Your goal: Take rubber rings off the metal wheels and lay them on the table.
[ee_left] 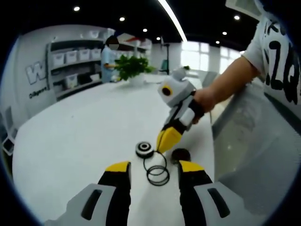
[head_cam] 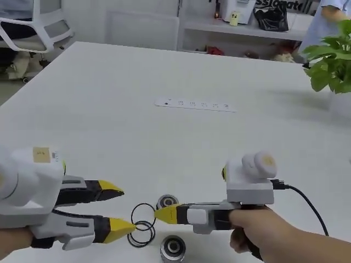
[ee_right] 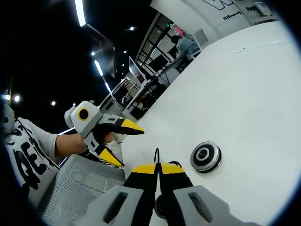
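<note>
Nearest: metal wheel. Just beyond-left of it, two rubber rings overlap on the table. R gripper clenched on the farther ring's edge; L gripper released, left of the wheel. 2nd wheel just beyond. We're laying a ring down, we reckon; next, release R gently.

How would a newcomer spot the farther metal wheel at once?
At the near edge of the white table, black rubber rings overlap. Two metal wheels flank the right gripper; the far wheel lies toward the power strip, the near wheel toward the person.
</note>
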`<state>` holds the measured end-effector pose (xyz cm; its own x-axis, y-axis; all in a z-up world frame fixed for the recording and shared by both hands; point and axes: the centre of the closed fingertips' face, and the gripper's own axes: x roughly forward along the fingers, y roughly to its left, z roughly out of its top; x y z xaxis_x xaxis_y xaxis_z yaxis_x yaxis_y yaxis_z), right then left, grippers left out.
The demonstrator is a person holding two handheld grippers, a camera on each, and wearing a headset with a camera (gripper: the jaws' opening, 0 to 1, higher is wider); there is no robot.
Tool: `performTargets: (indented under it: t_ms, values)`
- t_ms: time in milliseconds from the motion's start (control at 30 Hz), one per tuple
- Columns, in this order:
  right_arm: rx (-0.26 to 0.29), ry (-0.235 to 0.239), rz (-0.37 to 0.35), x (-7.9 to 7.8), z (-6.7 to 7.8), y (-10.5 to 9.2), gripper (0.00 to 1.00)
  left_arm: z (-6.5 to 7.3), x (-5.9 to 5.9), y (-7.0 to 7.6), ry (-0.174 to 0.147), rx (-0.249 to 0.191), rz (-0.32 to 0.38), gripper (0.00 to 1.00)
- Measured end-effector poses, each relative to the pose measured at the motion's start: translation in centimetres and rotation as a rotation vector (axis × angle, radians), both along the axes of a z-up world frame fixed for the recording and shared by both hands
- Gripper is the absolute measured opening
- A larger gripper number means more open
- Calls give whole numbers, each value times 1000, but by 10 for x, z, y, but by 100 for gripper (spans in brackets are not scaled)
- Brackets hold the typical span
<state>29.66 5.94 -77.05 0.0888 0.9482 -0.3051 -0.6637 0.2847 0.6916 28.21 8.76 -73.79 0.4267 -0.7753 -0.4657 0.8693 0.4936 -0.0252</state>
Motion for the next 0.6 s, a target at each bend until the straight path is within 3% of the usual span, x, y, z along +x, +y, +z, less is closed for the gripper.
performTargets:
  t_ms: [600]
  values:
    - [-40, 31, 43, -14, -15, 8, 0, -5, -3, 5, 18, -1, 17, 41]
